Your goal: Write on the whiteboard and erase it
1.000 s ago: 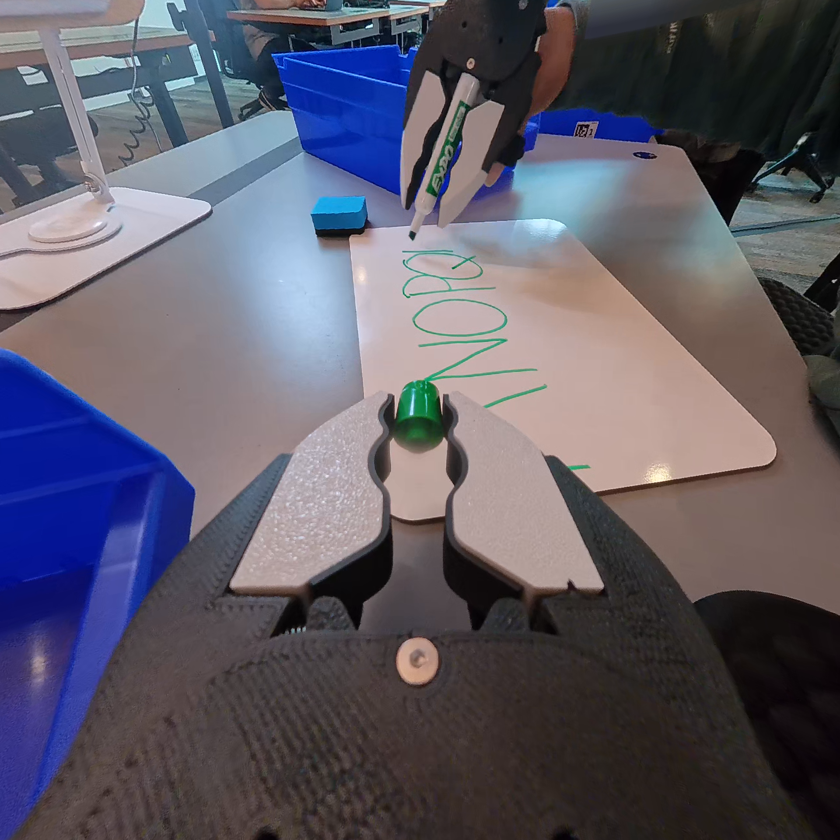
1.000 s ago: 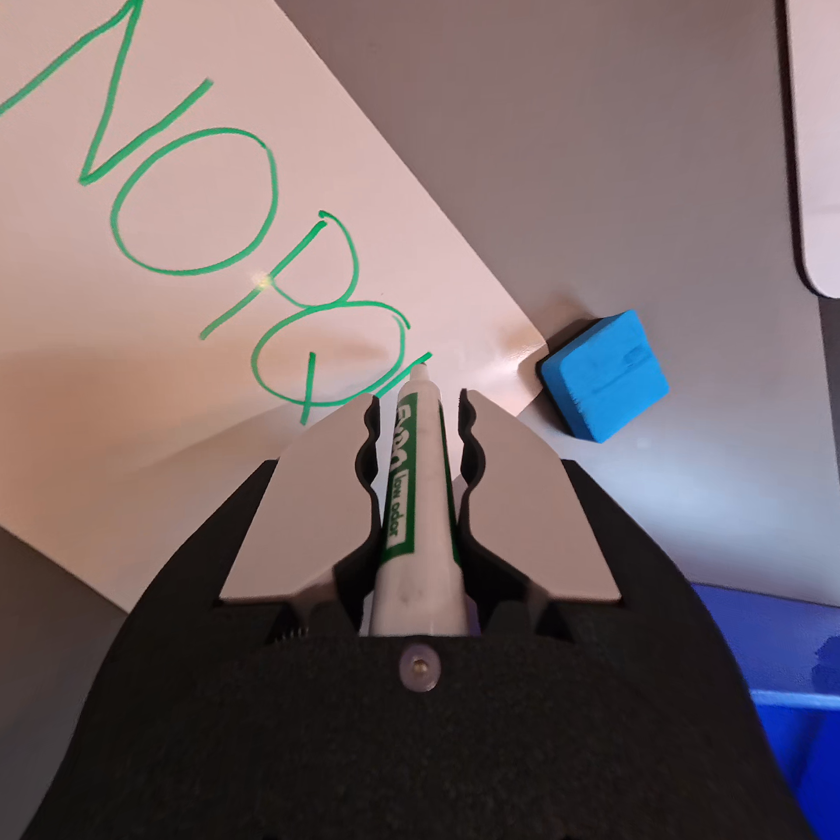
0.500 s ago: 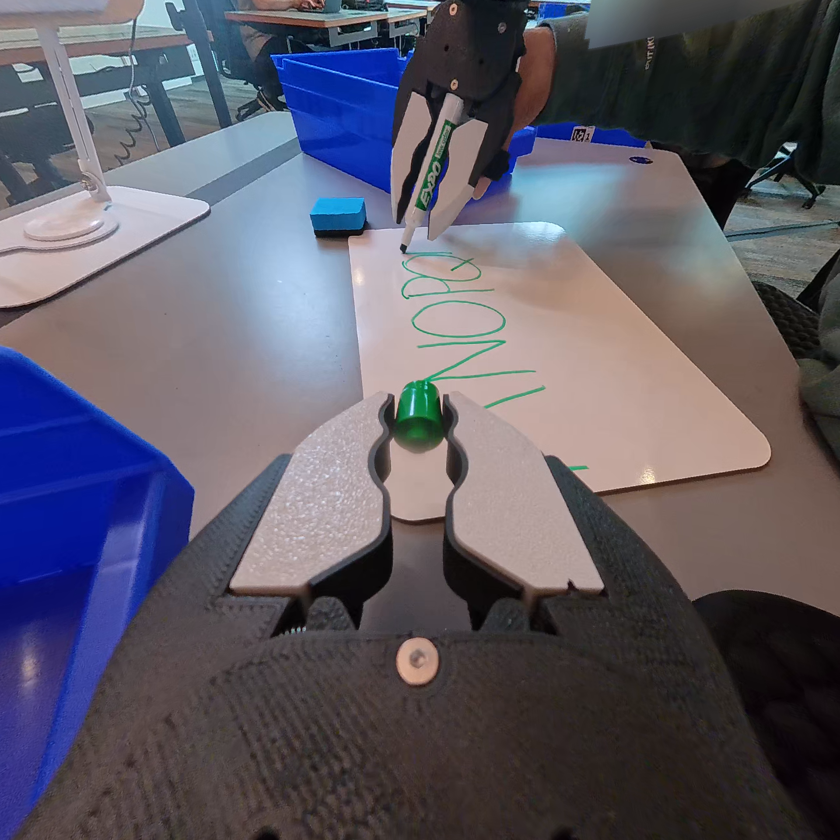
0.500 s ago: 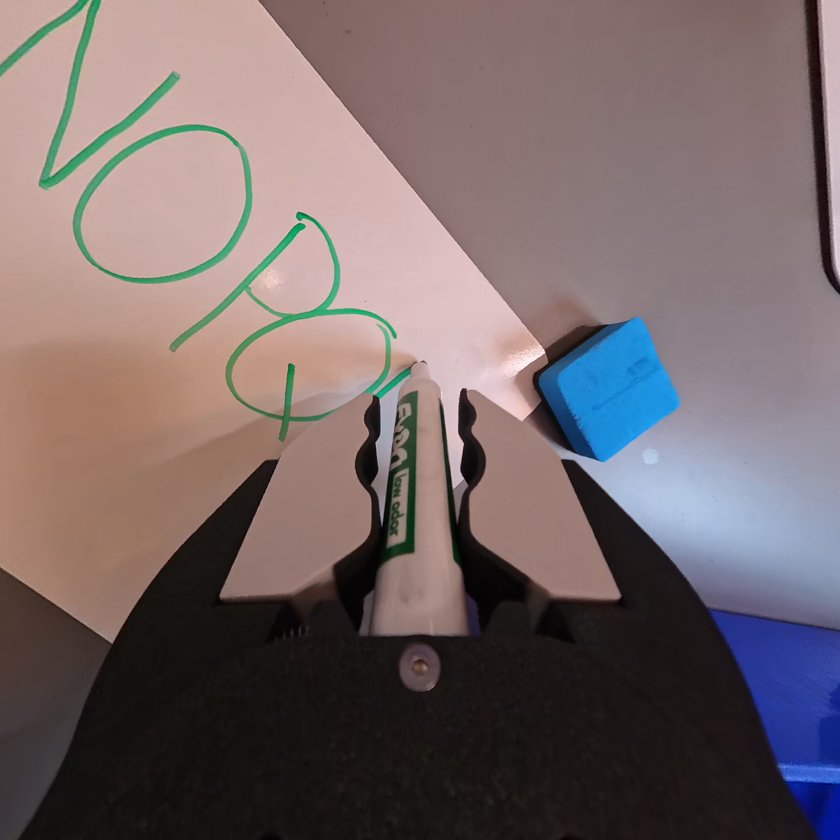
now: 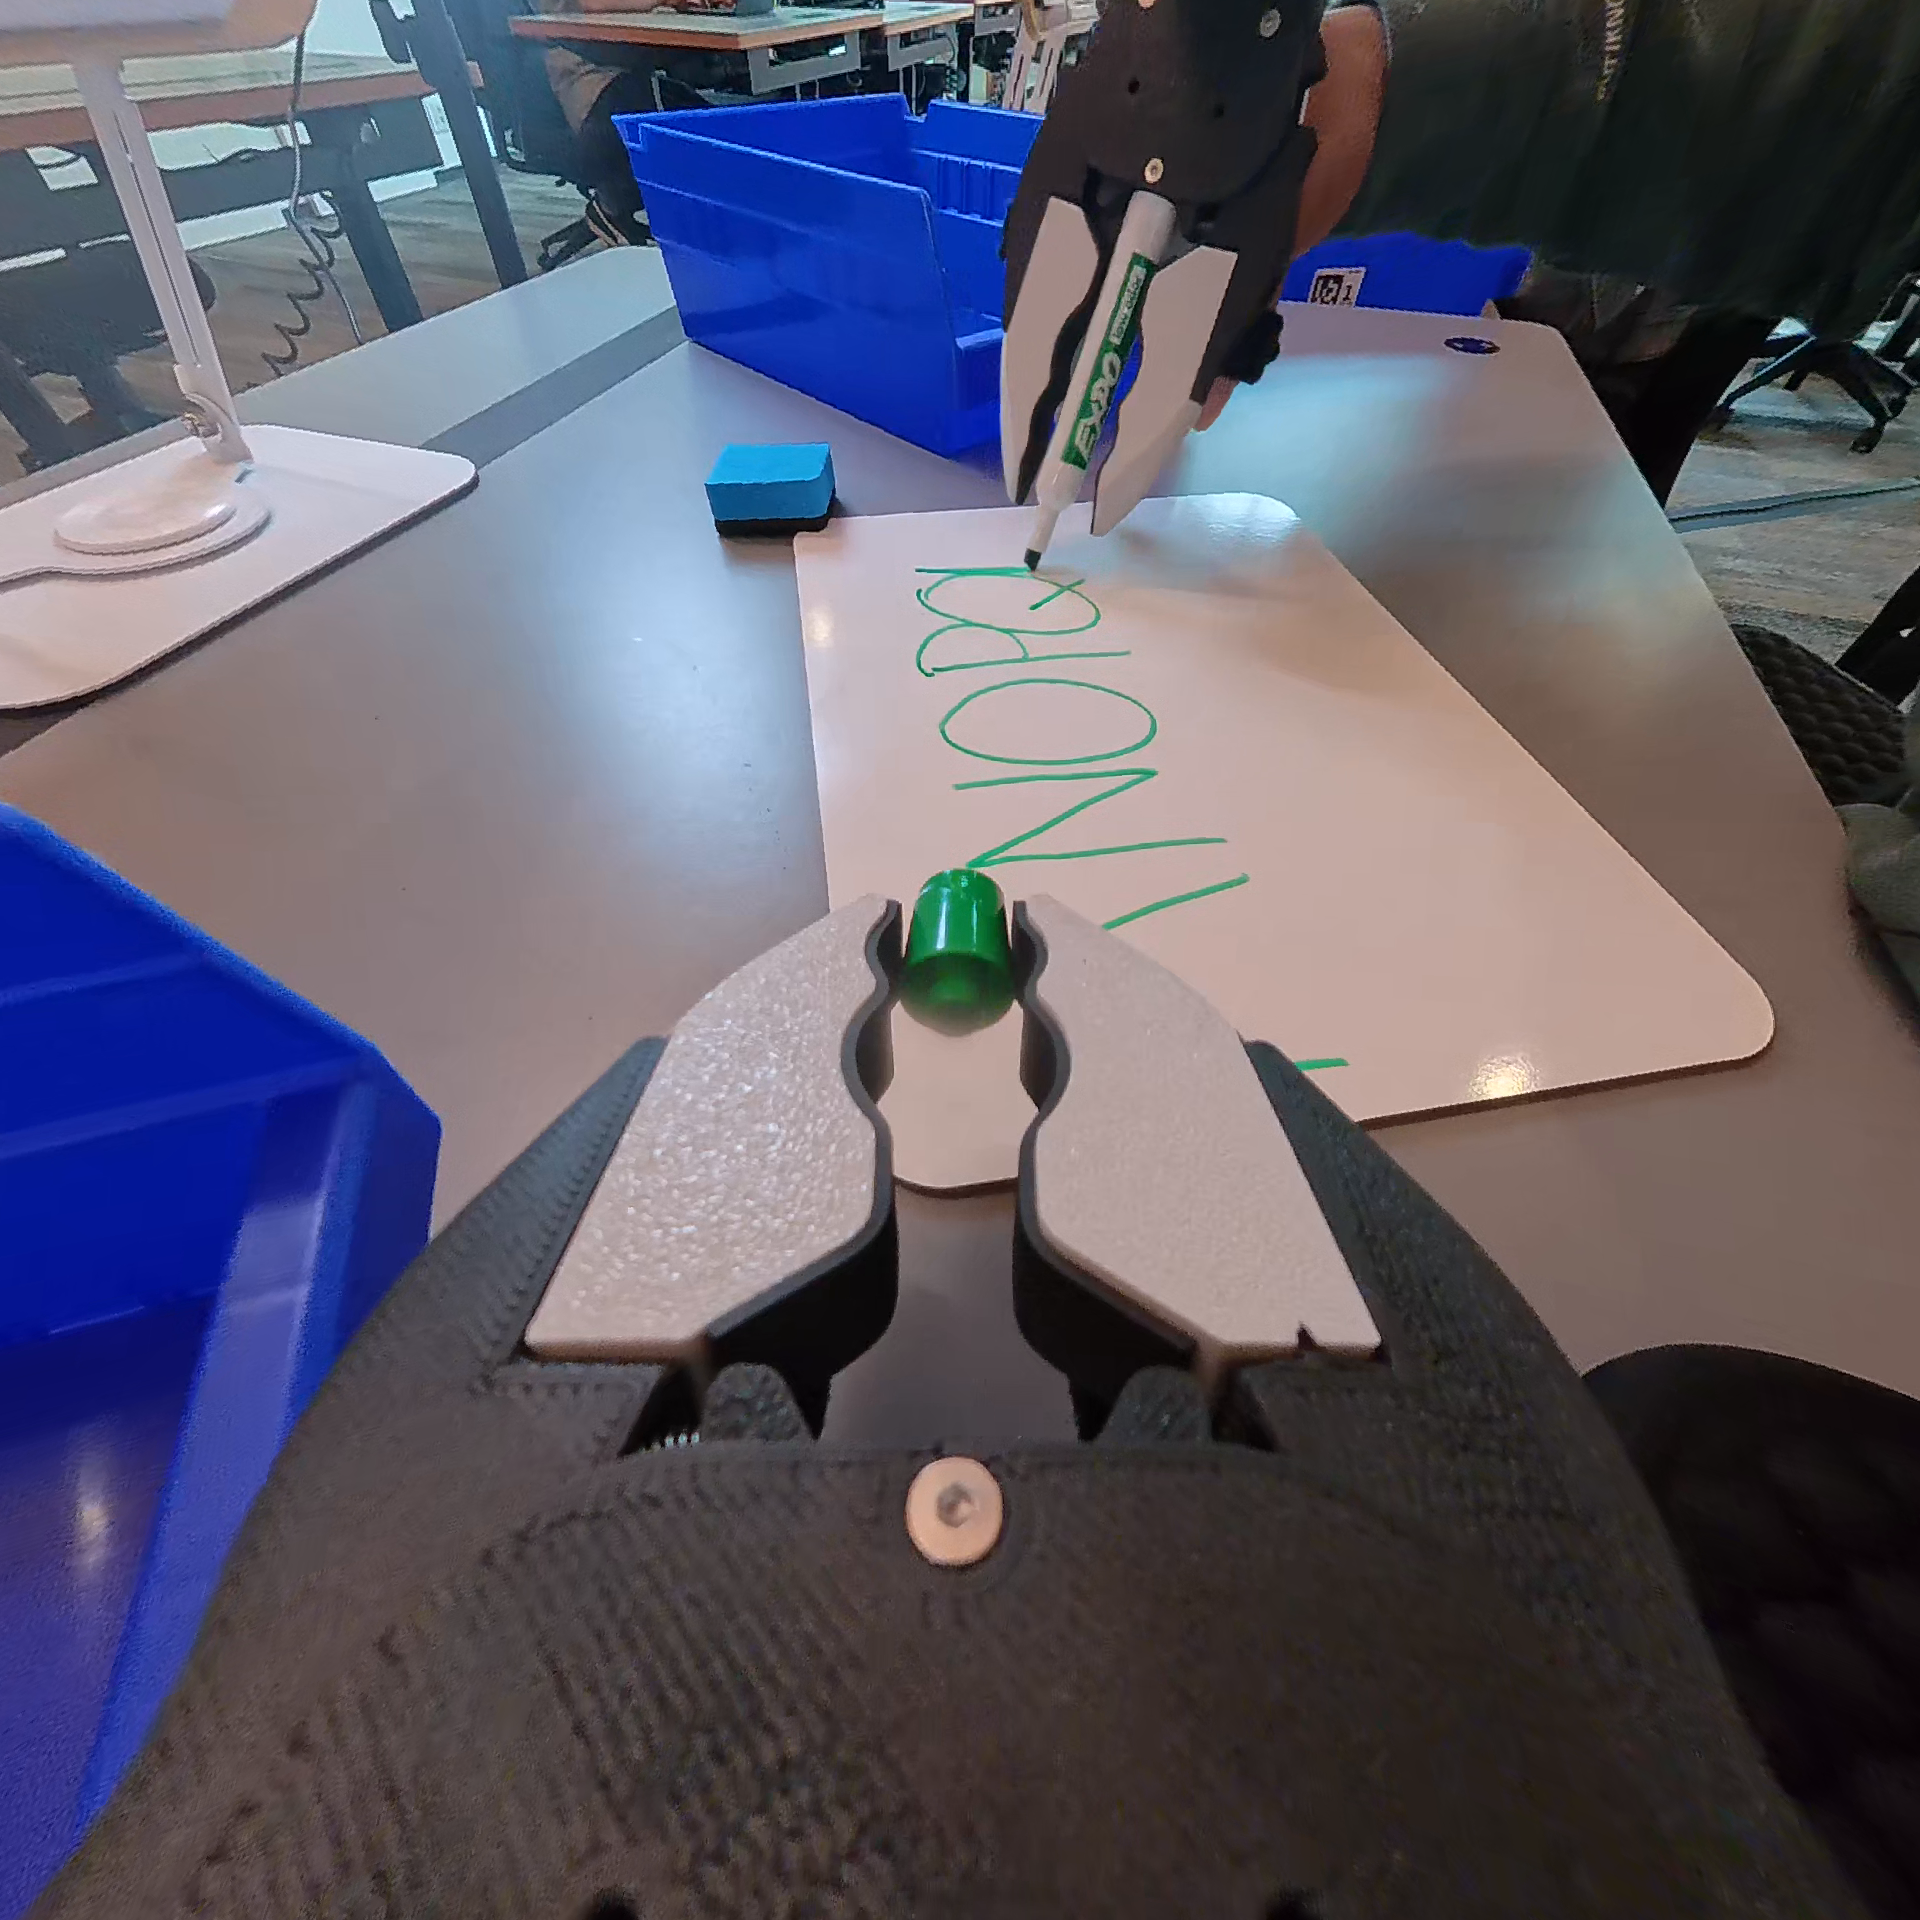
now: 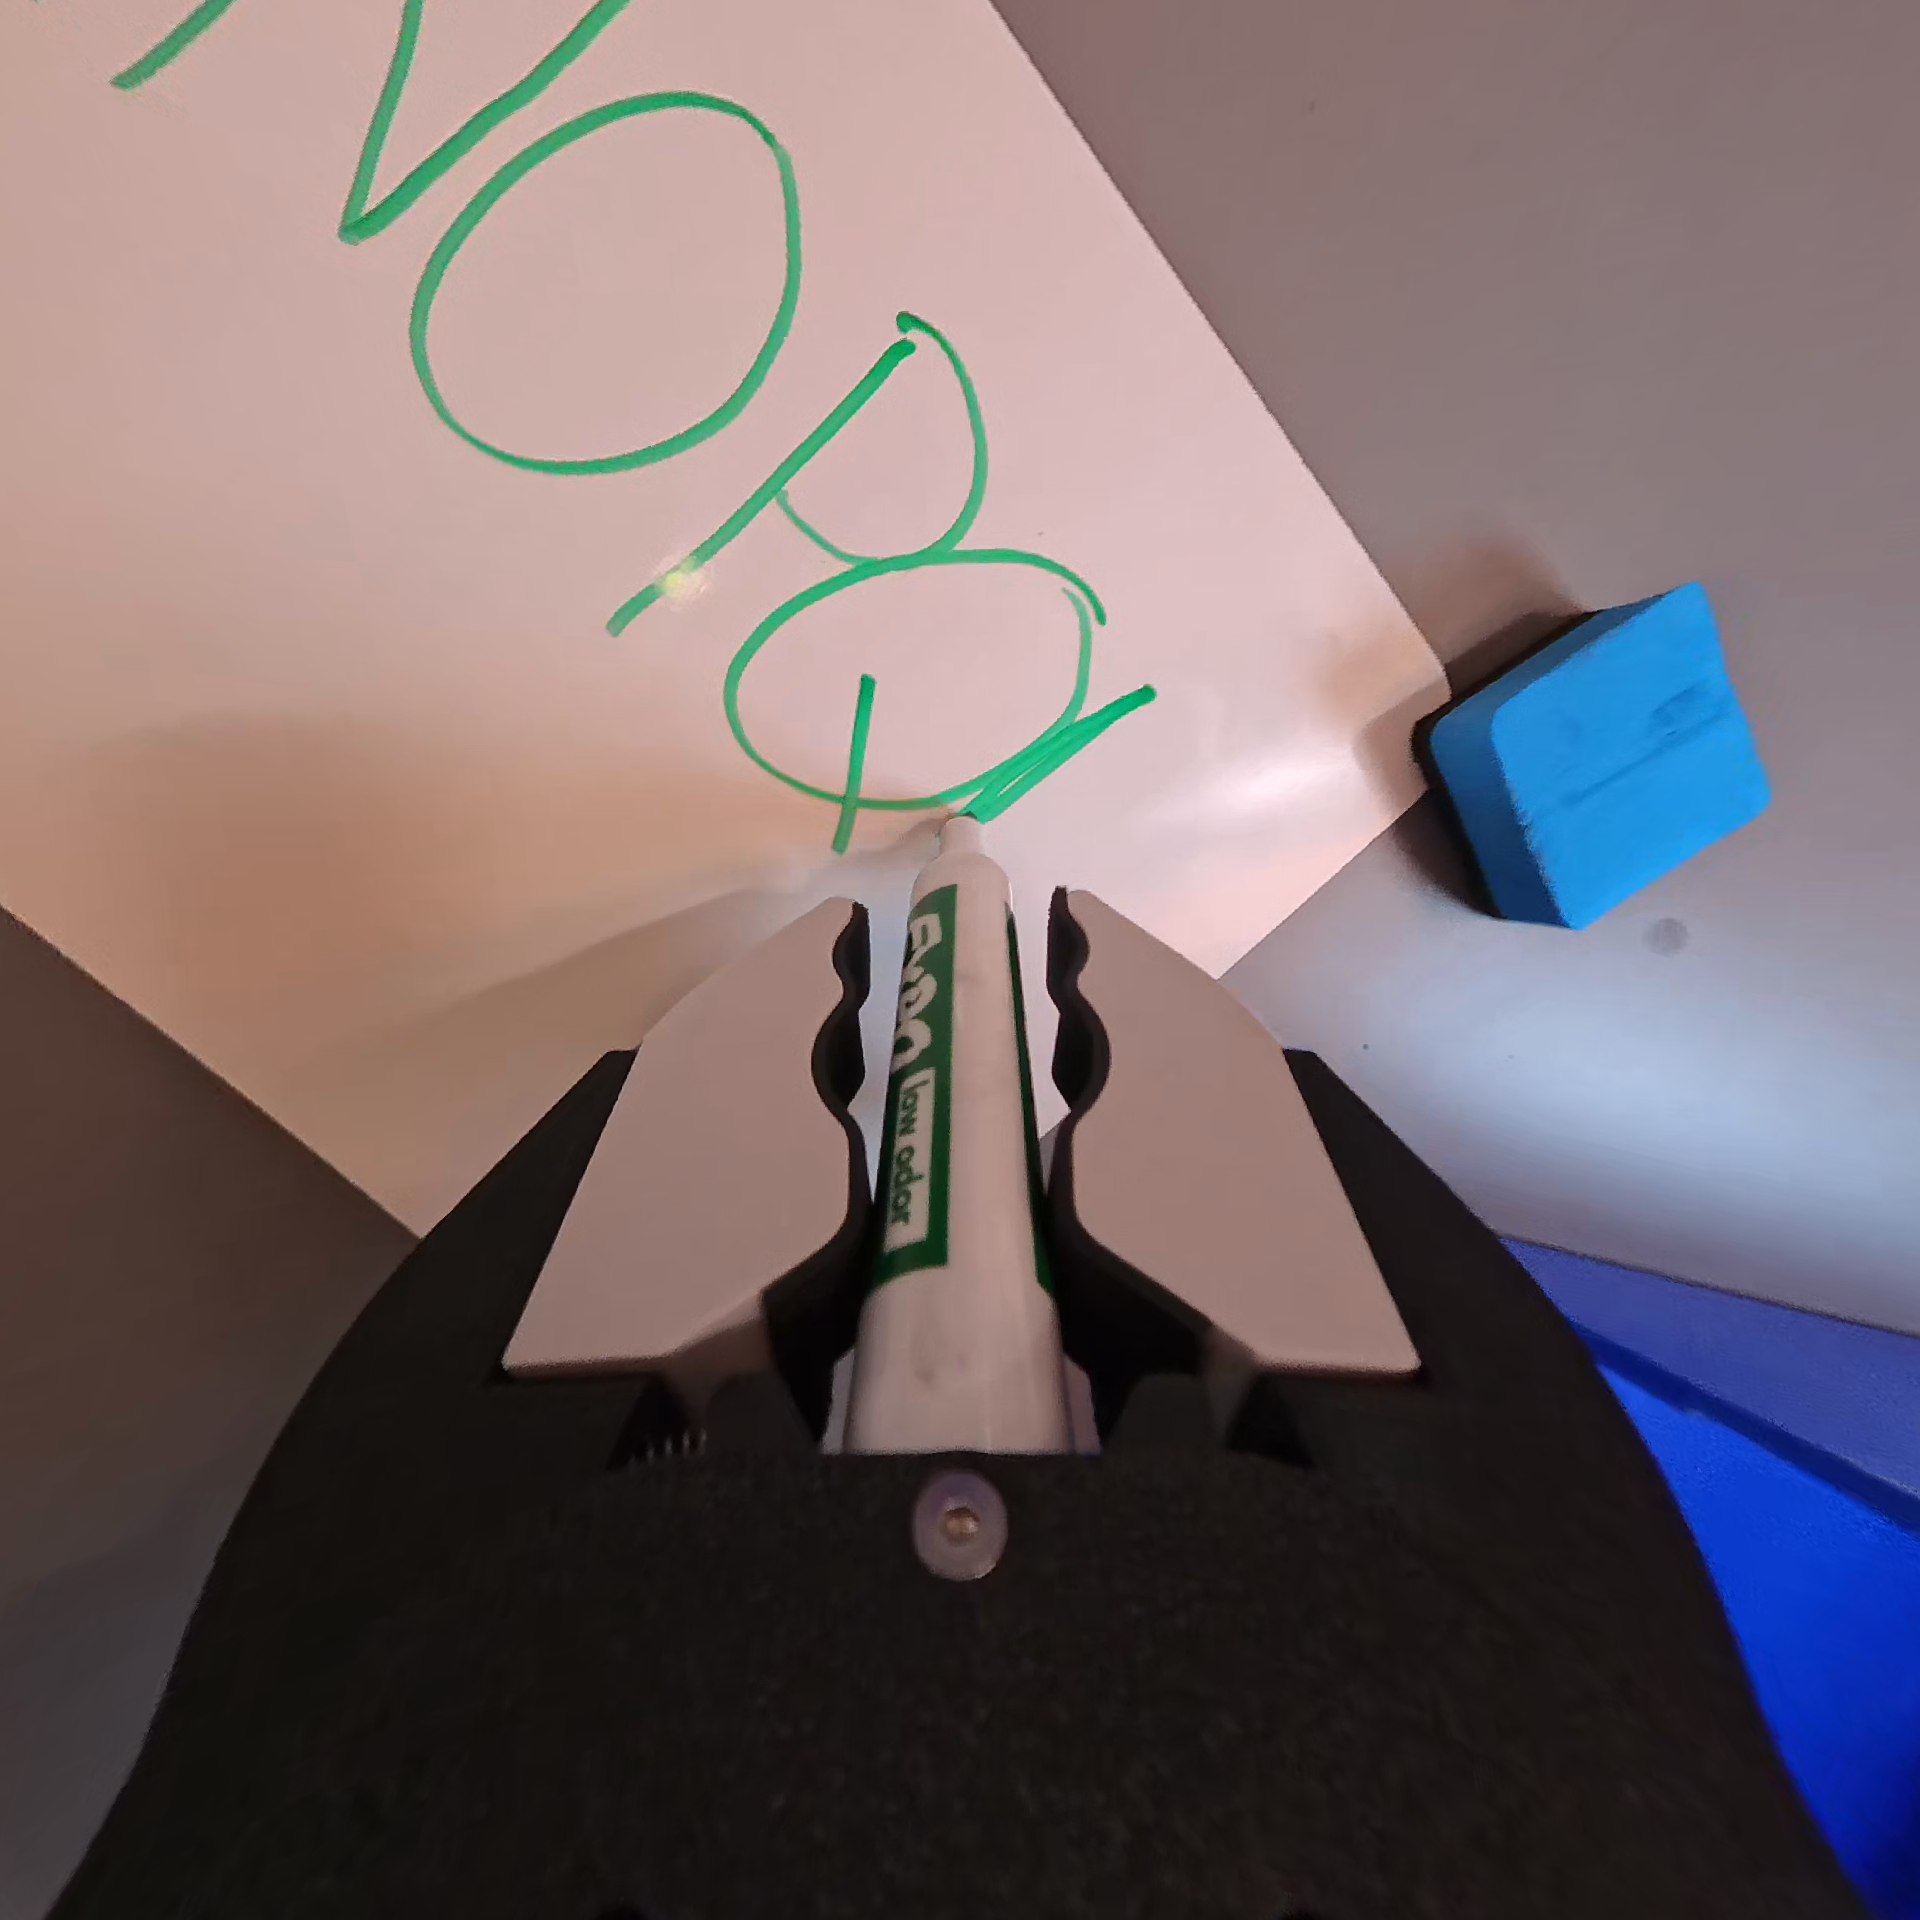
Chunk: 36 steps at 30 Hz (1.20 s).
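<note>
The writing step is in hand. The right claw (image 6: 956, 914) is clenched on the marker (image 6: 951, 1122), which lies along the gap between its two fingers with the tip pointing forward and down. The tip touches the whiteboard (image 6: 260, 727) at the end of the last green stroke, near the far edge of the board as the left wrist view shows it. Green letters run in a line from the near part of the board to this far end.

The left claw (image 5: 958, 940) is closed on the green cap (image 5: 956, 956) of the marker and hovers over the near left corner of the whiteboard (image 5: 1455, 831), well apart from the right claw (image 5: 1081, 499).

The whiteboard lies flat on the grey desk (image 5: 468, 779). The blue eraser (image 5: 771, 488) sits on the desk just beside the far left corner of the board, perhaps touching its edge. A blue bin (image 5: 831, 249) stands farther away, and a second blue bin (image 5: 156, 1143) is near on the left. A white lamp base (image 5: 156, 520) is at the far left.

The writing seems almost complete, because little free space remains past the tip. The next move probably calls for lifting the marker, bringing it to the cap, and then freeing one claw to take the eraser. The erasing is not yet begun.
</note>
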Tool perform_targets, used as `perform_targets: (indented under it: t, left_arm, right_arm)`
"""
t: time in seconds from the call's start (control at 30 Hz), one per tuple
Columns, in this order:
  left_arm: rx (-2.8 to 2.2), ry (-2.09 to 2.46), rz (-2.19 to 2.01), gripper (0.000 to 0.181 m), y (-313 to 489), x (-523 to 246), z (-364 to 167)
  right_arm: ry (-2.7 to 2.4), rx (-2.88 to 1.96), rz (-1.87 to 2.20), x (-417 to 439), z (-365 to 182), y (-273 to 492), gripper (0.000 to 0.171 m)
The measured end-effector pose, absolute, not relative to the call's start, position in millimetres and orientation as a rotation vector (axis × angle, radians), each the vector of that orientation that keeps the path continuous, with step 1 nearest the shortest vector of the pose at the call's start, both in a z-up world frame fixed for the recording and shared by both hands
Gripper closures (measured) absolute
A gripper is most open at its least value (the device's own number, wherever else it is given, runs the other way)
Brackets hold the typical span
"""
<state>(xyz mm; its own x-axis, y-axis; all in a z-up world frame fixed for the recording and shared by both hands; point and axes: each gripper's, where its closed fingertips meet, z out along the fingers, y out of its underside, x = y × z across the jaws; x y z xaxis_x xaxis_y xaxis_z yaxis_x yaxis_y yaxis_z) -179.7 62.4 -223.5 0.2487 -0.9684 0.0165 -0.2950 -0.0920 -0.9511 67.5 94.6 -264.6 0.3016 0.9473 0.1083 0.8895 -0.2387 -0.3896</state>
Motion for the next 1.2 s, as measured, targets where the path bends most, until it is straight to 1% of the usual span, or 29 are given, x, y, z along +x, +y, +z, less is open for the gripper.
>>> perform_targets:
  t: [0.33,0.9,1.2]
  left_arm:
    - [-1.582,1.208,-0.897,0.161,63.2,-179.5,-223.5]
    - [-1.582,1.199,-0.916,0.161,65.0,-179.8,-222.3]
    - [-1.581,1.204,-0.913,0.161,65.7,-179.3,-222.8]
  right_arm:
    - [-1.656,-2.208,0.228,71.9,-264.2,79.7,0.137]
    - [-1.590,-2.144,0.175,53.5,-265.2,137.6,0.137]
    - [-1.530,-2.193,0.092,77.0,-265.3,141.0,0.137]
